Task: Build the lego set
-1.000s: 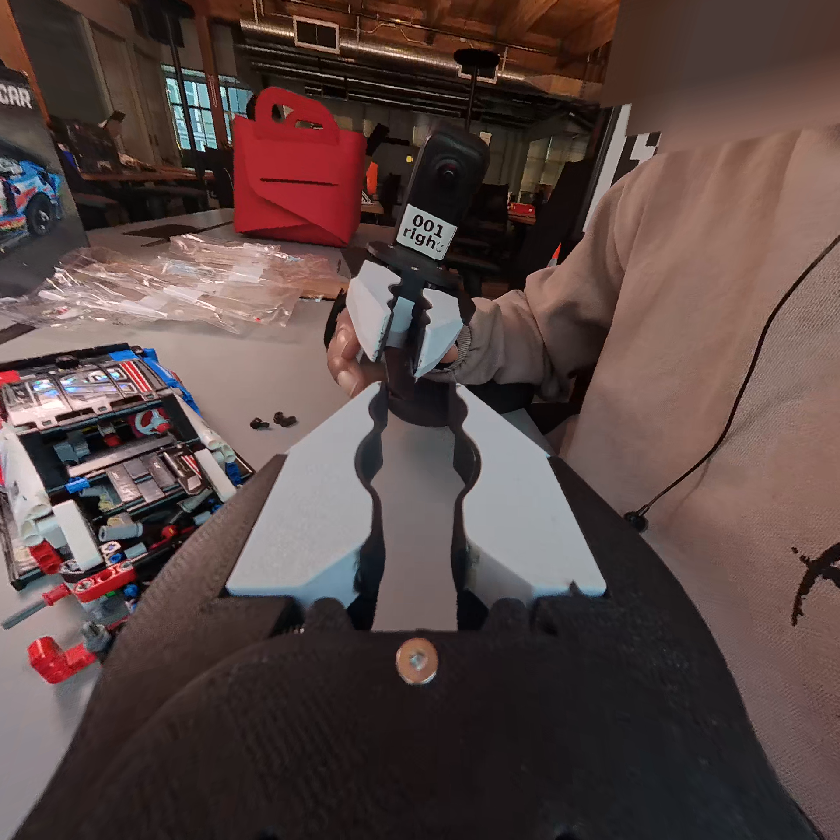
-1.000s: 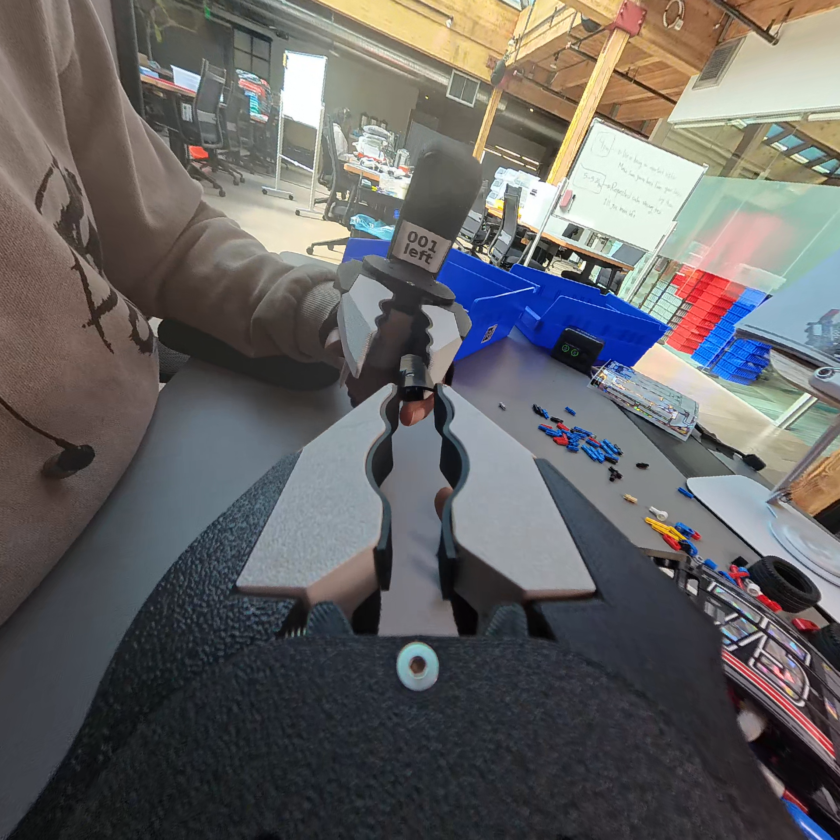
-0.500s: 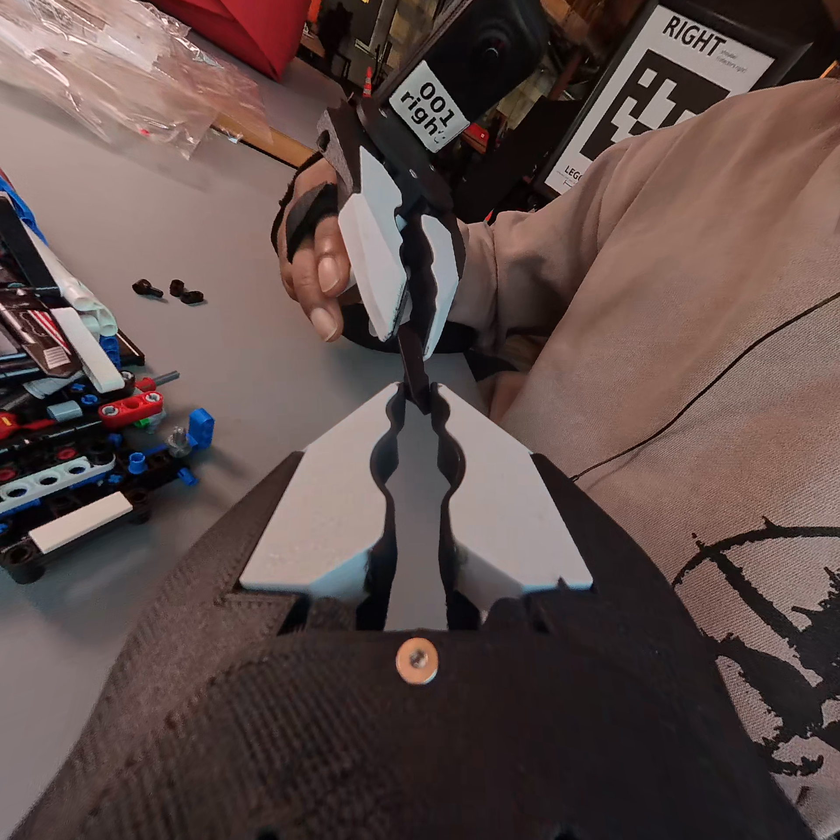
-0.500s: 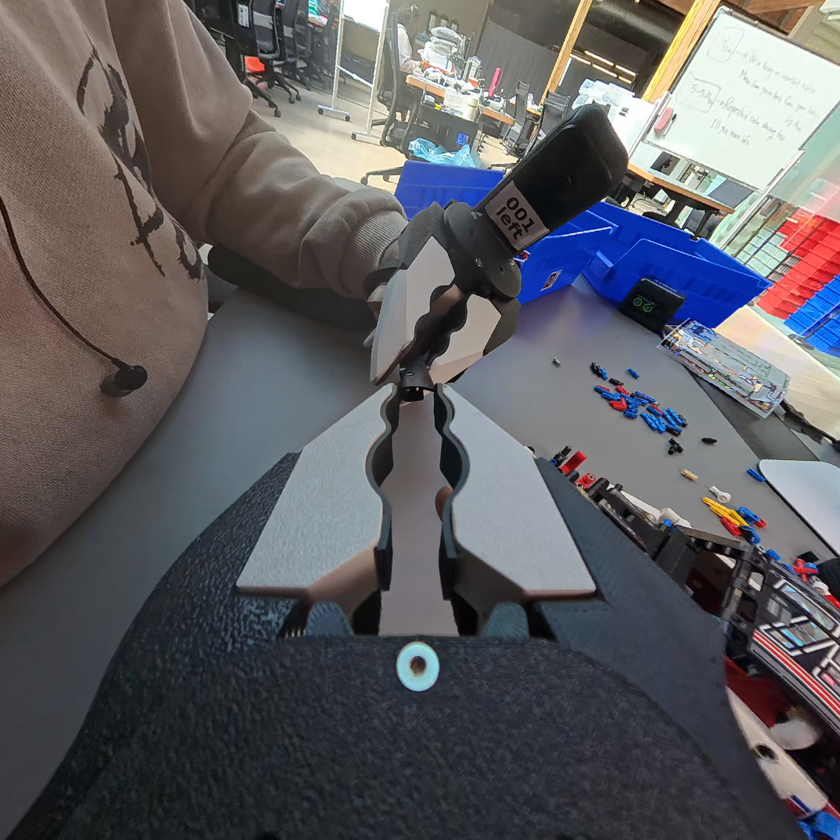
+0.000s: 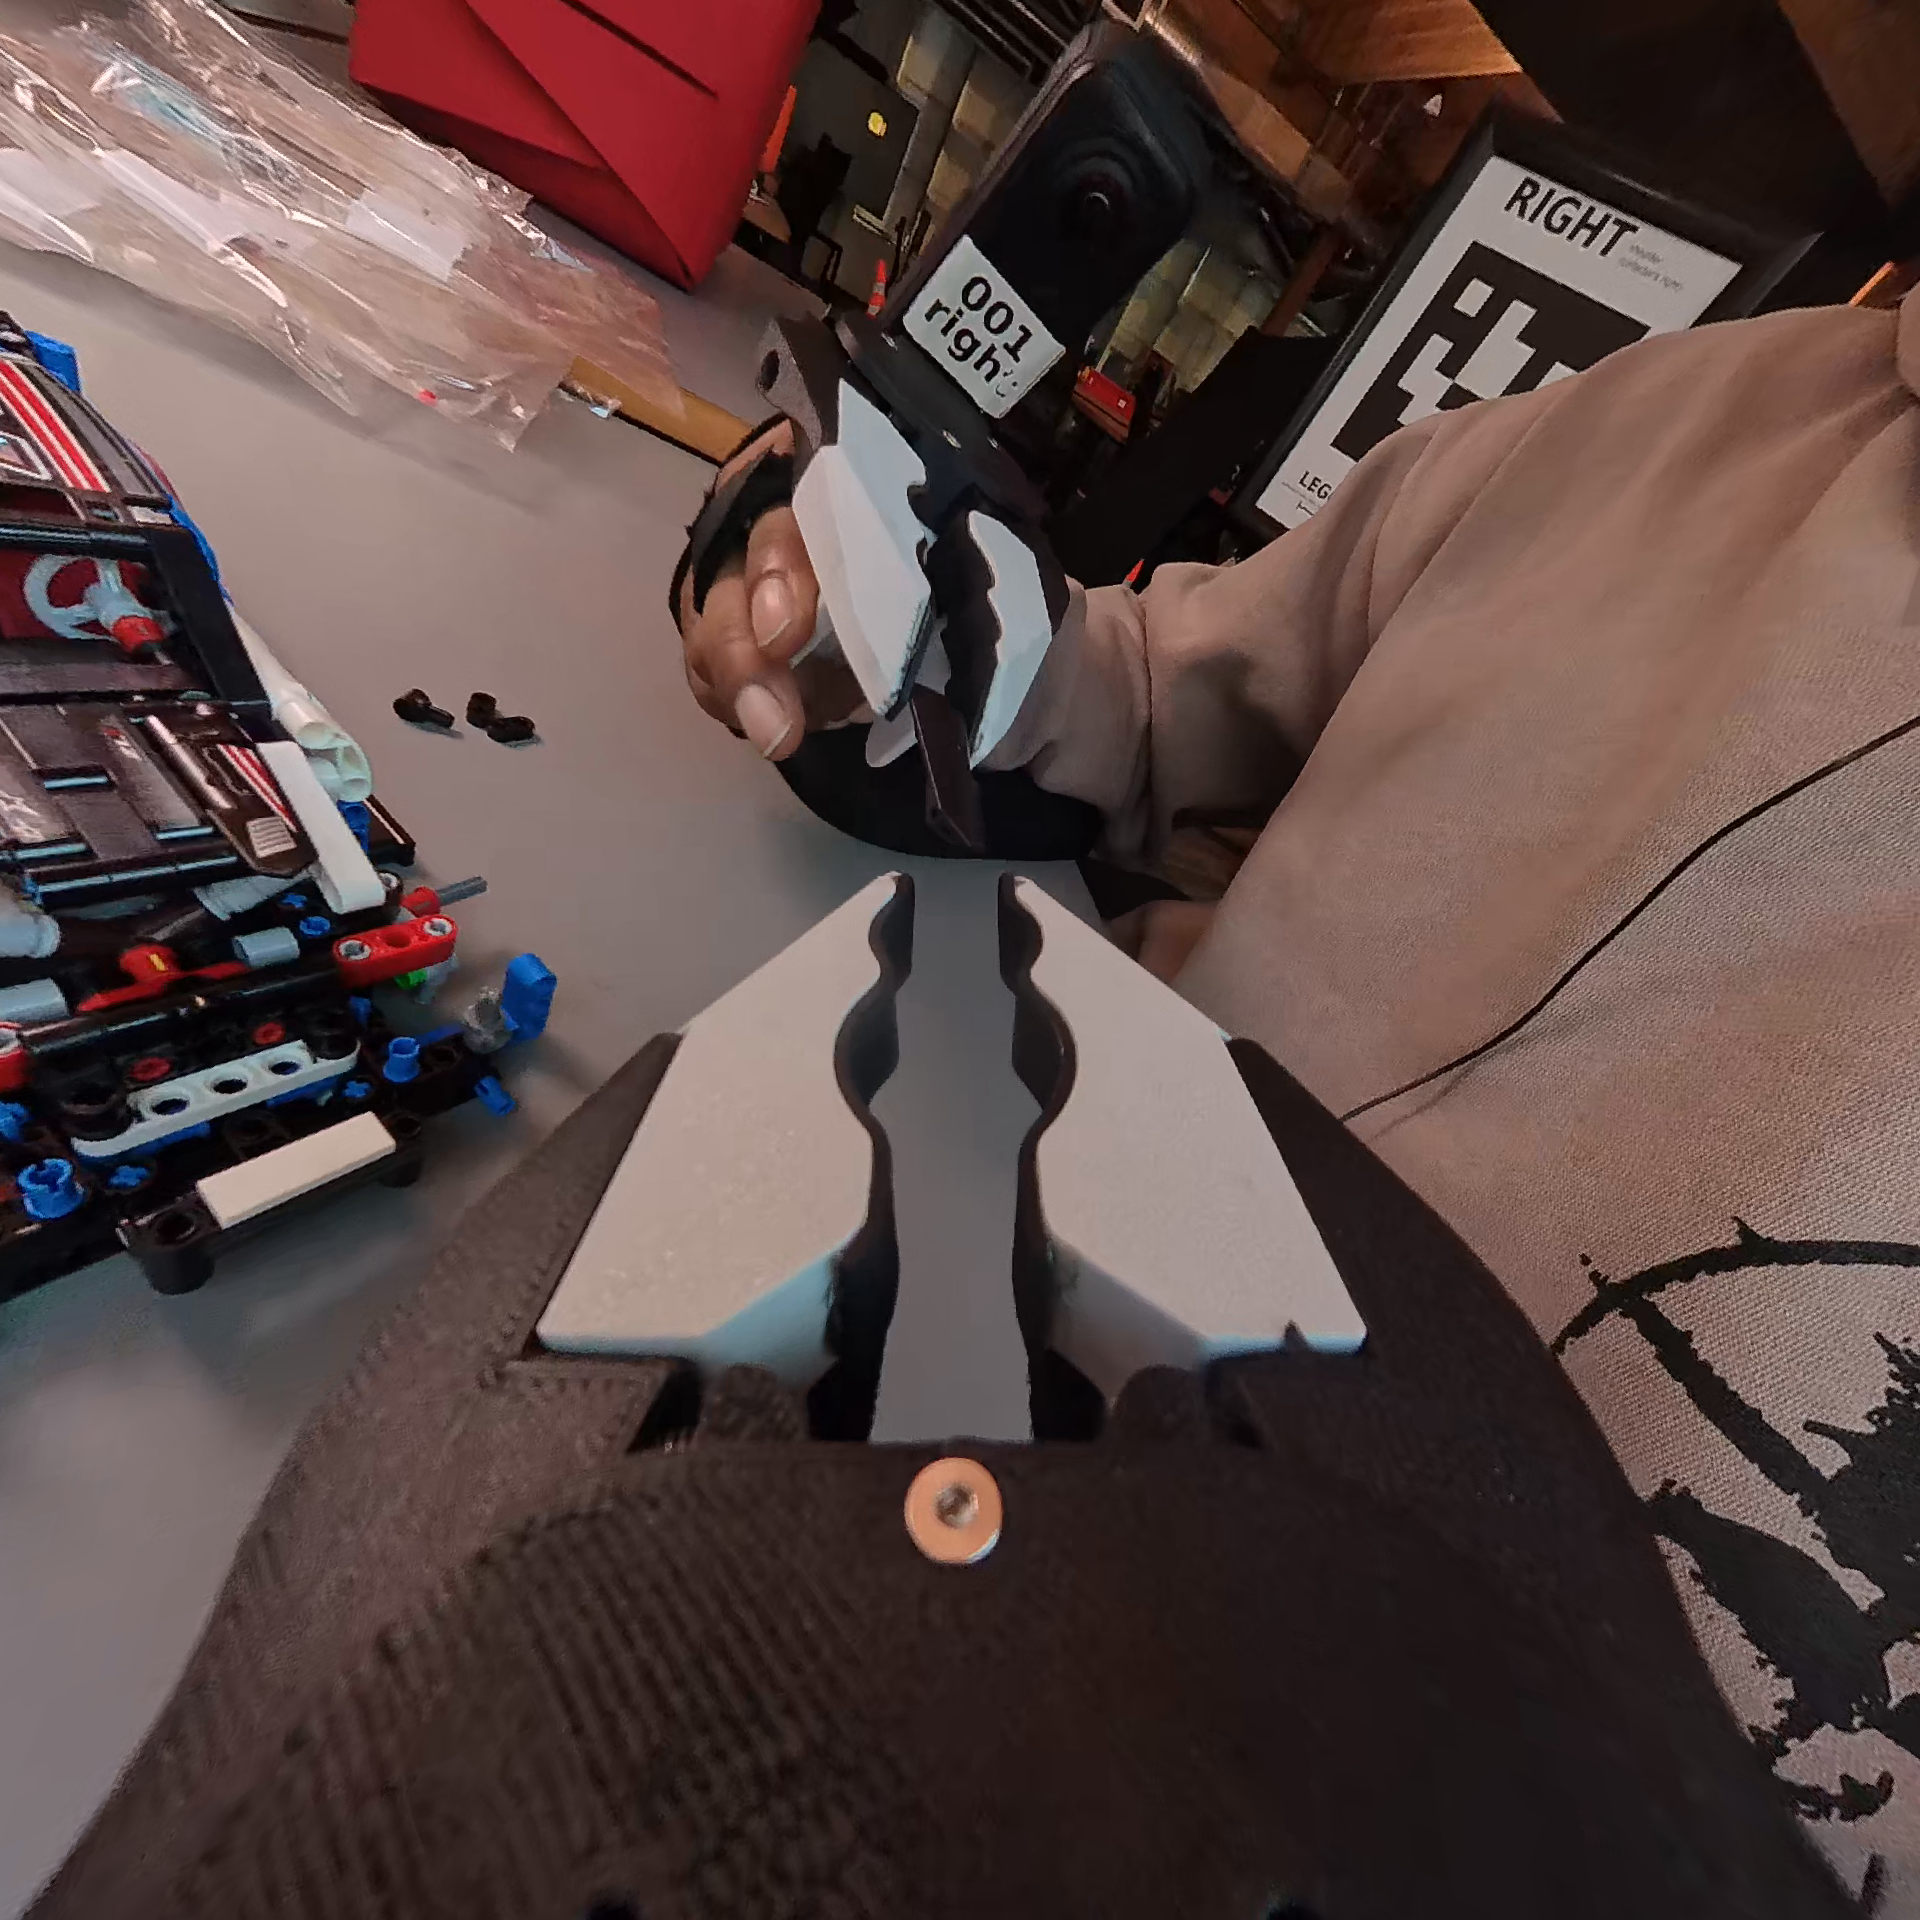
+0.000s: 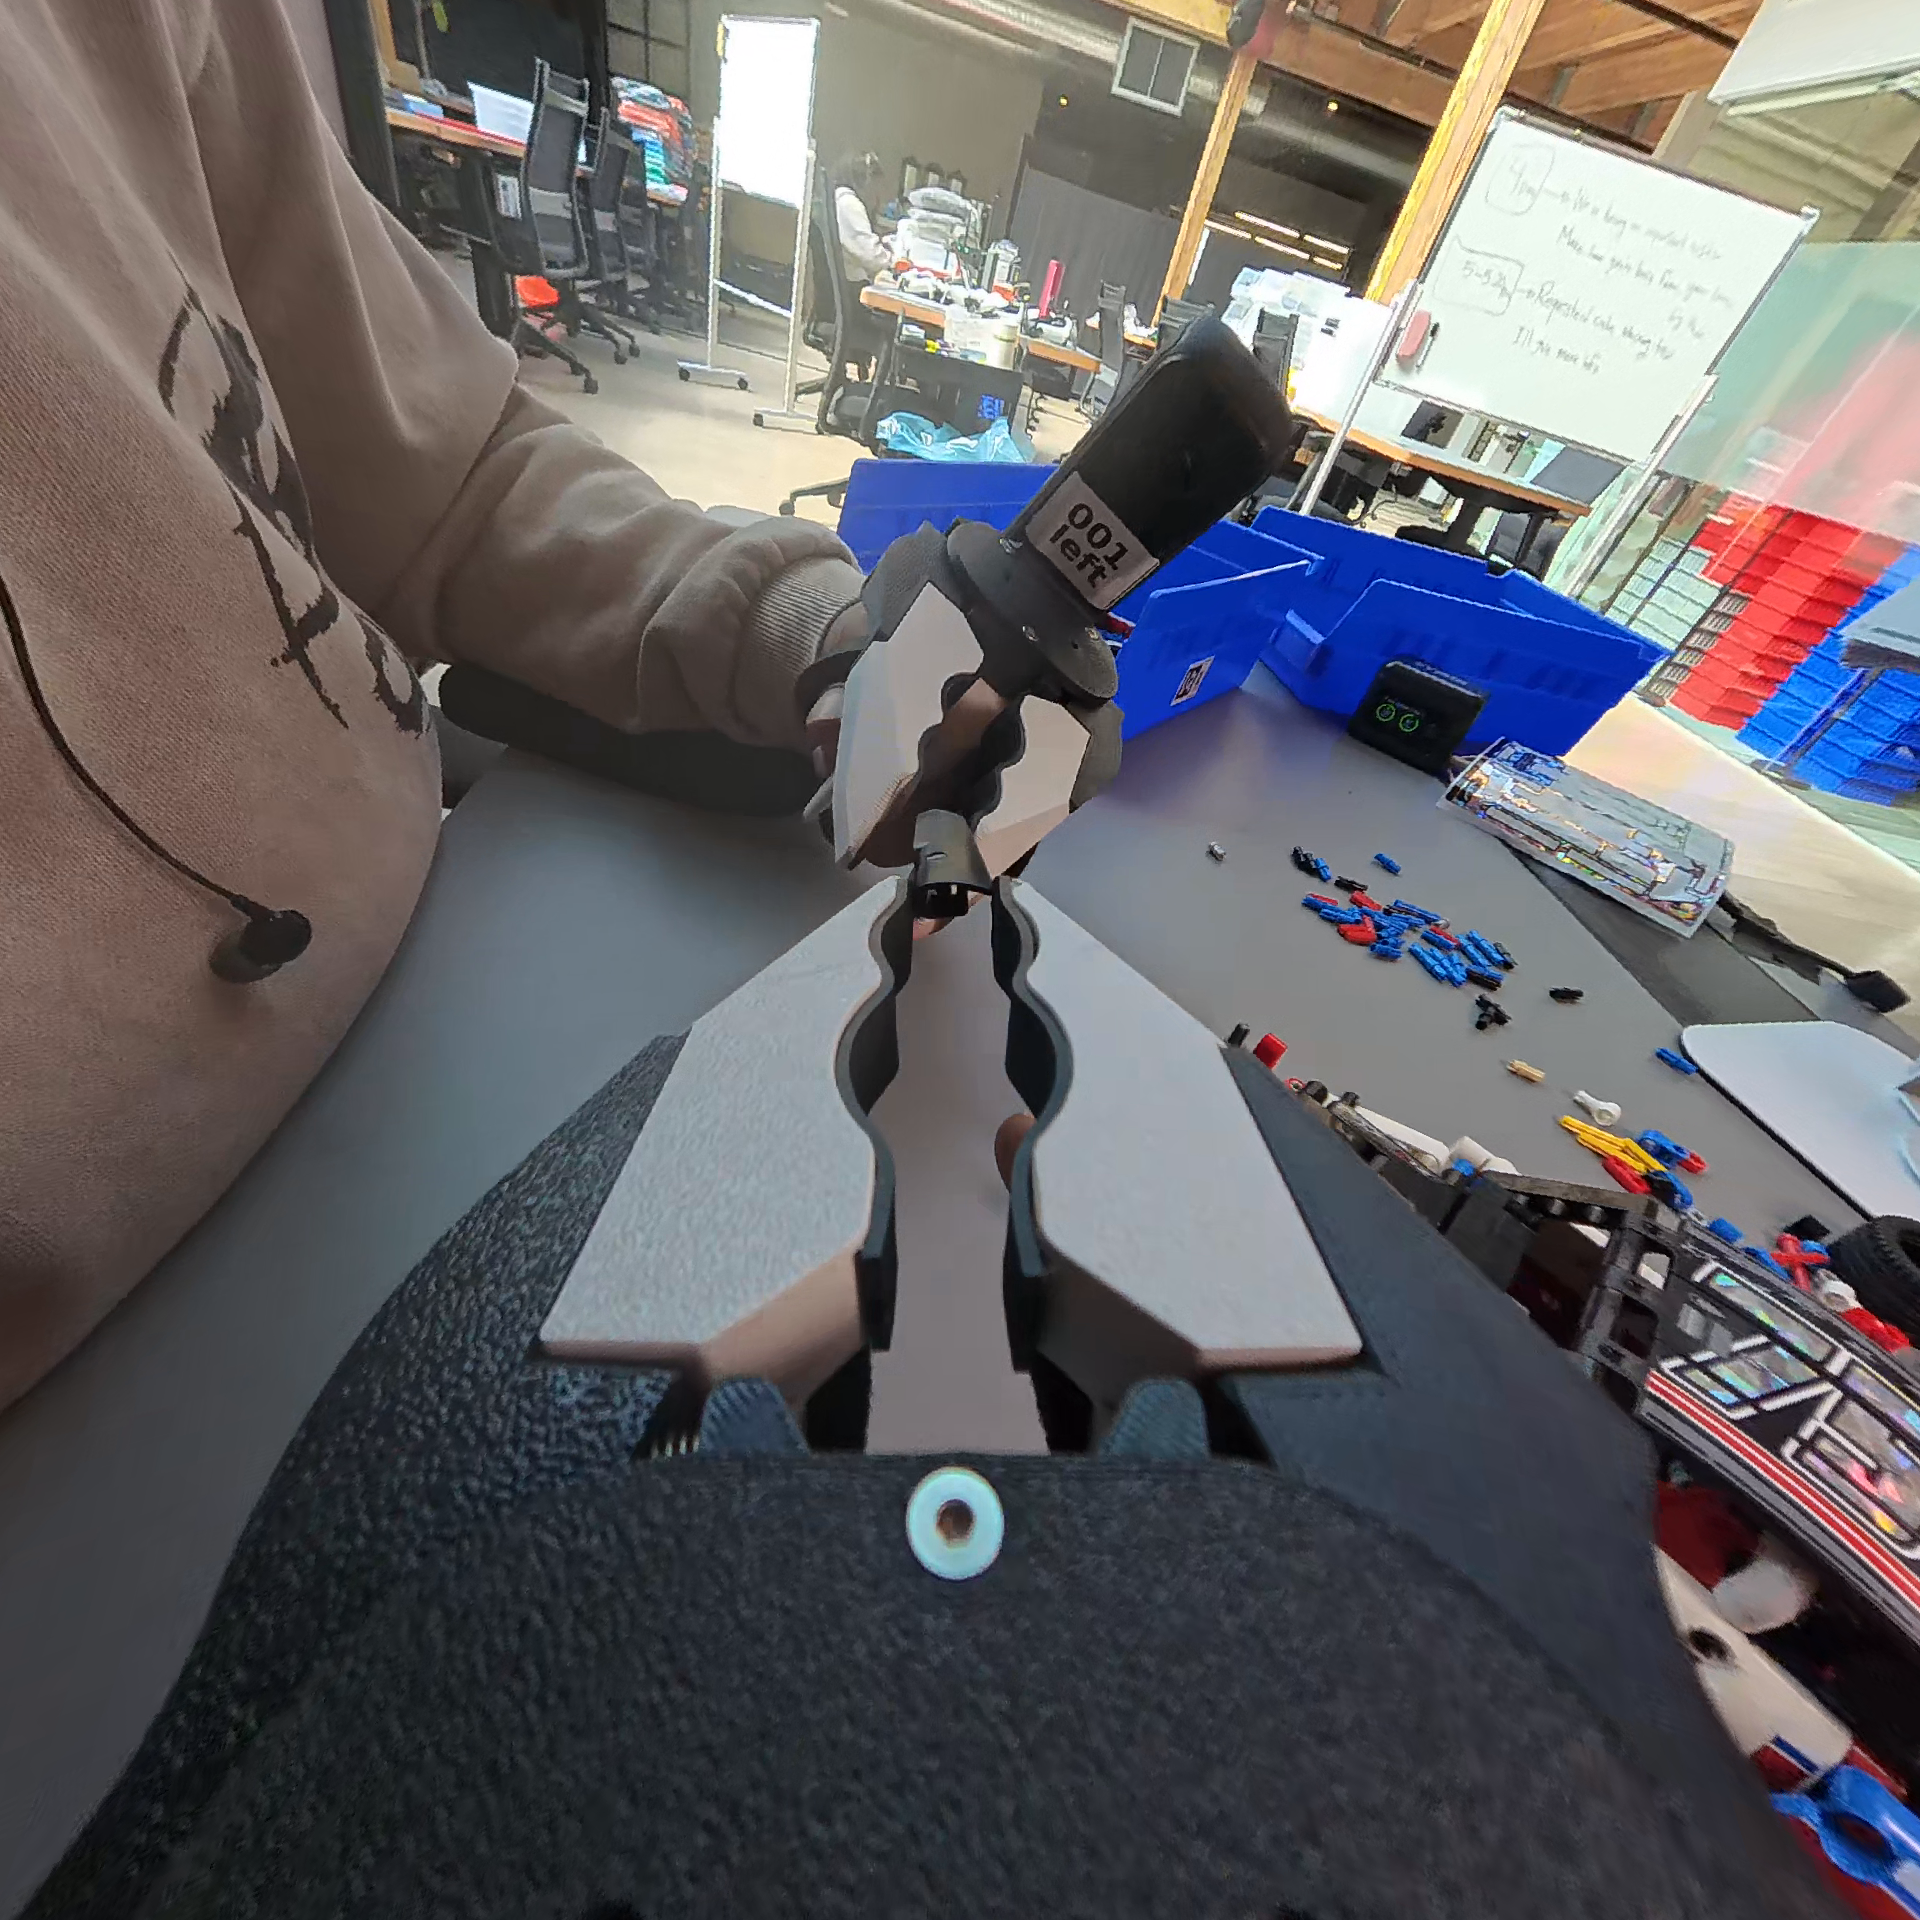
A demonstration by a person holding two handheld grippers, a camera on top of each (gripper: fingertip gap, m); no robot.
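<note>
My right gripper [image 6: 945,896] is shut on a small black lego piece [image 6: 940,857], which sticks out past its fingertips. In the left wrist view the right gripper [image 5: 940,743] points down at me with the black piece [image 5: 951,790] hanging from its tips. My left gripper [image 5: 954,885] is narrowly open and empty, its tips just short of the piece's end. It also shows in the right wrist view [image 6: 935,831], facing my right gripper. The partly built lego car [image 5: 156,831] lies on the grey table to the left, and shows in the right wrist view [image 6: 1714,1351].
Two small black pieces [image 5: 468,712] lie near the car. Loose blue and red pins [image 6: 1403,935], a sticker sheet [image 6: 1590,831], a tyre [image 6: 1881,1257] and blue bins [image 6: 1455,623] are beyond. Plastic bags [image 5: 260,229] and a red bag [image 5: 582,94] sit at the back. The person's torso is close. Left and right tips are no more than a few centimetres apart.
Half a second ago my left gripper's tips were around the end of the black piece. Now they have drawn back from it, and the piece stays in my right gripper.
</note>
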